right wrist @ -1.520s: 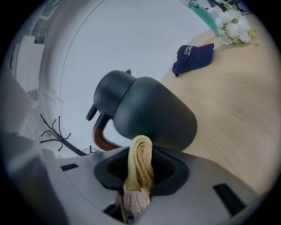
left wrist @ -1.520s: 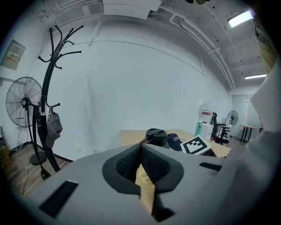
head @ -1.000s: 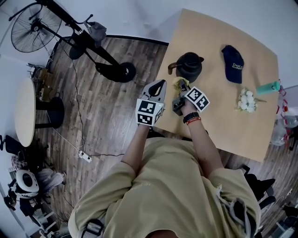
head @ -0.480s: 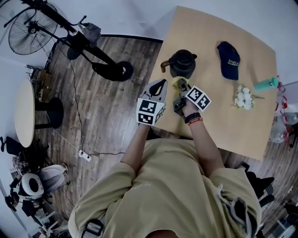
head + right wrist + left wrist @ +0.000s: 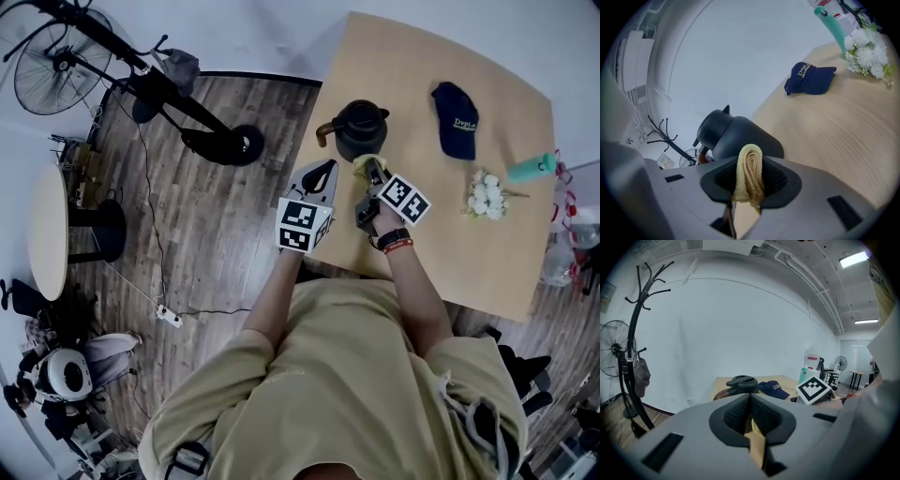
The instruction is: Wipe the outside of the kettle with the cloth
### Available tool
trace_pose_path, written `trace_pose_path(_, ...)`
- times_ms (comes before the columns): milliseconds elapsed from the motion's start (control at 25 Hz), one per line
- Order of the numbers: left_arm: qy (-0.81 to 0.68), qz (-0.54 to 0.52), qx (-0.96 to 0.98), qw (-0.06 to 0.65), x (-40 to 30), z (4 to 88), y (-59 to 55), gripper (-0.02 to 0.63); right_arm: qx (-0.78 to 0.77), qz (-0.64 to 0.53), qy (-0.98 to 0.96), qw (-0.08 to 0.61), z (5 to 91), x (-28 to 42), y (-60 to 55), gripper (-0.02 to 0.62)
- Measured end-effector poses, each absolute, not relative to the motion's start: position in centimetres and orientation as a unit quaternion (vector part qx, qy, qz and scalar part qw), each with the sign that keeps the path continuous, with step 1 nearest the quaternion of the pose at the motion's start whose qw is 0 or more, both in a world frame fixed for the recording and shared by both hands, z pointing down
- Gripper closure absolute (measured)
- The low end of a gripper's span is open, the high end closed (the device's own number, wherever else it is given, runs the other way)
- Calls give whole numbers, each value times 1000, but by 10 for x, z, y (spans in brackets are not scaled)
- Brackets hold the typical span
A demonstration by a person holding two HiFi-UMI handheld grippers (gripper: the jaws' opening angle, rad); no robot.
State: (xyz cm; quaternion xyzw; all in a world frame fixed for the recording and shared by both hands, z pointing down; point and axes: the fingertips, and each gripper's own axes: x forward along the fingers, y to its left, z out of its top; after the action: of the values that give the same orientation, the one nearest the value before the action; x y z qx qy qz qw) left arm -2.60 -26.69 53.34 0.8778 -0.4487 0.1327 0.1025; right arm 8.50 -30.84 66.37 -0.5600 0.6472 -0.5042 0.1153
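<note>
A black kettle [image 5: 362,129] with a brown handle stands near the table's left edge; it also fills the middle of the right gripper view [image 5: 736,136] and peeks over the left gripper's jaws [image 5: 740,383]. My right gripper [image 5: 371,169] is shut on a yellow cloth [image 5: 749,178], folded between its jaws, and sits just short of the kettle's near side. The cloth [image 5: 364,165] shows as a yellow tuft in the head view. My left gripper [image 5: 319,175] hovers at the table's left edge beside the kettle, jaws shut with nothing between them.
A navy cap [image 5: 455,118], white flowers [image 5: 486,194] and a teal bottle [image 5: 532,169] lie on the wooden table [image 5: 450,244] to the right. A fan [image 5: 52,47] and a stand's base [image 5: 230,145] are on the floor at left.
The right gripper with the cloth has edged toward the kettle. The view has shifted slightly; the left gripper keeps its place.
</note>
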Motion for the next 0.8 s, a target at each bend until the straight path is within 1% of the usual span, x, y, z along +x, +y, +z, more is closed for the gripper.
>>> trace_pose_path(440, -442, 129, 881, 109, -13, 536, -271, 583, -594, -479, 640, 95, 666, 130, -330, 472)
trace_pose_path(800, -453, 133, 874, 113, -28, 541, -268, 583, -614, -472, 629, 64, 684, 149, -358, 472)
